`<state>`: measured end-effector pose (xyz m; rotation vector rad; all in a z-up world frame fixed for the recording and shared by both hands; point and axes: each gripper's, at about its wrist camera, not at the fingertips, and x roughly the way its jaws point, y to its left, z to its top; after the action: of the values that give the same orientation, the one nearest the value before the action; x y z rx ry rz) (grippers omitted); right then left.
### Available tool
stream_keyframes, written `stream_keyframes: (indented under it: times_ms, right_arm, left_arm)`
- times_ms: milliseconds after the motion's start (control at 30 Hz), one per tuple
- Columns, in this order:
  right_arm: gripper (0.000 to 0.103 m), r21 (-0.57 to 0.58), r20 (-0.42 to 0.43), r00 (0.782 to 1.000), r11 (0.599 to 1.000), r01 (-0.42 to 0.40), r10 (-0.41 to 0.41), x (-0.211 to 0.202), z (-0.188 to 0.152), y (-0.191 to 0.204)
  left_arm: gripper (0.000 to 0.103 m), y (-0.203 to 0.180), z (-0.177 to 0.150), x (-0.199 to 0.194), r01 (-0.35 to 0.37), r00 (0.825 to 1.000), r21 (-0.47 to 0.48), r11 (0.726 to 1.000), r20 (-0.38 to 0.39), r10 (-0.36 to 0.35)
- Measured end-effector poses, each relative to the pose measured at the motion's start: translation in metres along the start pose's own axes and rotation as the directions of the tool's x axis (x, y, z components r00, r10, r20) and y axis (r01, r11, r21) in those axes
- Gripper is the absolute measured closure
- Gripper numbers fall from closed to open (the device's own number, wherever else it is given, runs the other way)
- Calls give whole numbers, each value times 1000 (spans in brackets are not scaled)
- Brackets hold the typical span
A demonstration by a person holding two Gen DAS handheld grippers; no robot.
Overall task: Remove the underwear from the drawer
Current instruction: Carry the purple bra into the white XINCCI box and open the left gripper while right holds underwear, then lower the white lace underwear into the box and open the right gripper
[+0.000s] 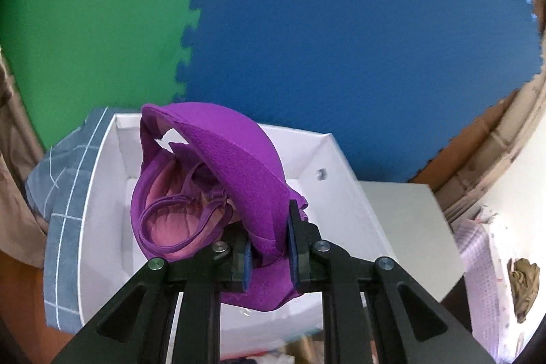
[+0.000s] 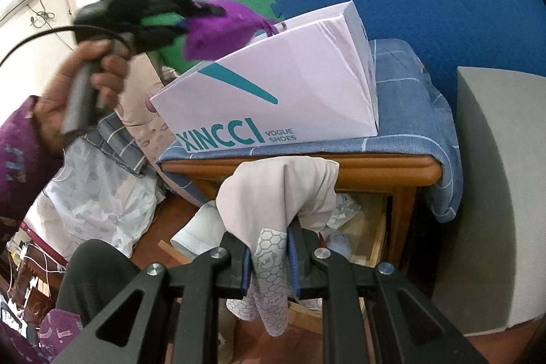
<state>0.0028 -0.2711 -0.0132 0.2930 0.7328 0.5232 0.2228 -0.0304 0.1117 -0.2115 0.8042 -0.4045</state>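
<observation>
Your left hand-held gripper is clamped on a purple bra, and it hangs right over the open white shoe box, which I'll use as the landmark. That box sits on a blue checked cloth covering a wooden nightstand, with blue and green foam mats behind it. Your right hand-held gripper is pinched narrow on a pale beige garment with a honeycomb-printed part, held below the box's front face and in front of the nightstand's open drawer, where more cloth lies. So one piece looks out of the drawer and poised above the box, the other just clear of the drawer mouth. The main risk, I think, is on the left: the bra is gripped only by one cup edge, and its loose strap dangles, so a quick swing could snag the strap on the box wall and tip or drag the light box off the cloth. On the right, the thin fabric bunched between the pads could slip free if you jerk it, or its hanging tail could catch the drawer front or pull neighbouring cloth out with it.
</observation>
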Motion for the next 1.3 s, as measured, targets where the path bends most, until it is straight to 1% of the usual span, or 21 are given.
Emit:
stream_keyframes:
  times_ms: [167, 267, 333, 367, 400, 433, 467, 500, 533, 600, 633, 667, 733, 800, 833, 900, 933, 1000, 1100, 1200, 1300]
  right_arm:
    - [86, -8, -11, 1000, 1000, -7, 7, 4, 1, 1]
    - [86, -10, -18, 1000, 1000, -9, 9, 7, 1, 2]
    - [86, -12, -20, 1000, 1000, -7, 7, 9, 1, 2]
    - [86, -12, -21, 1000, 1000, -7, 7, 9, 1, 2]
    - [86, -11, -22, 1000, 1000, -7, 6, 10, 1, 2]
    - [86, -11, -23, 1000, 1000, -5, 5, 10, 0, 2]
    - [86, -11, -24, 1000, 1000, -4, 3, 9, 0, 2]
    - [86, -12, -23, 1000, 1000, -2, 1, 10, 0, 2]
    - [86, -12, -23, 1000, 1000, 0, -1, 10, 0, 2]
    - [86, -12, -18, 1000, 1000, 5, -5, 9, 0, 2]
    - [86, -11, -13, 1000, 1000, 6, -6, 8, 0, 2]
    - [86, -10, -6, 1000, 1000, 7, -7, 7, 0, 2]
    - [86, -7, 16, 1000, 1000, 5, -5, 2, 1, 2]
    - [86, -12, 46, 999, 1000, 0, 0, -6, 3, 3]
    - [86, -20, 65, 998, 1000, -3, 4, -12, 5, 6]
    - [86, -46, 110, 994, 999, -11, 16, -26, 11, 15]
    - [86, -50, 130, 991, 999, -17, 23, -34, 15, 19]
    - [86, -58, 156, 987, 998, -17, 25, -45, 25, 24]
    - [86, -89, 201, 979, 996, -12, 30, -64, 55, 36]
    - [86, -128, 227, 973, 992, 4, 25, -73, 87, 47]
    - [86, -172, 237, 971, 985, 18, 23, -72, 120, 61]
  left_arm:
    - [87, 14, -2, 27, -40, 998, -15, 999, -46, 39]
    - [78, 28, -4, 43, -101, 990, -20, 995, -101, 98]
    - [68, 33, -8, 44, -144, 985, -11, 990, -100, 142]
    - [57, 34, -10, 44, -161, 982, -9, 987, -98, 160]
    - [42, 34, -9, 42, -178, 980, -7, 984, -88, 176]
    - [37, 34, -10, 37, -208, 976, 3, 978, -60, 208]
    - [27, 30, -11, 31, -241, 970, 20, 970, -30, 241]
    - [21, 23, -13, 24, -281, 960, 49, 959, 18, 280]
    - [19, 18, -14, 18, -298, 954, 75, 952, 51, 295]
    - [6, 4, -19, 6, -346, 936, 134, 928, 110, 333]
    - [5, -6, -23, -1, -383, 921, 166, 909, 144, 362]
    - [4, -13, -27, -5, -403, 912, 191, 895, 169, 375]
    - [2, -28, -35, -15, -437, 895, 247, 865, 220, 389]
    - [0, -41, -45, -27, -466, 878, 278, 840, 265, 400]
    - [0, -47, -52, -34, -471, 874, 290, 833, 282, 396]
    - [0, -56, -64, -46, -465, 875, 305, 831, 299, 380]
    - [0, -55, -62, -49, -465, 875, 302, 832, 299, 381]
    - [0, -55, -68, -60, -441, 888, 296, 848, 282, 363]
    - [0, -47, -74, -69, -416, 901, 257, 872, 249, 356]
    - [0, -37, -82, -78, -391, 914, 210, 896, 207, 350]
    - [0, -24, -92, -82, -397, 913, 166, 903, 176, 369]
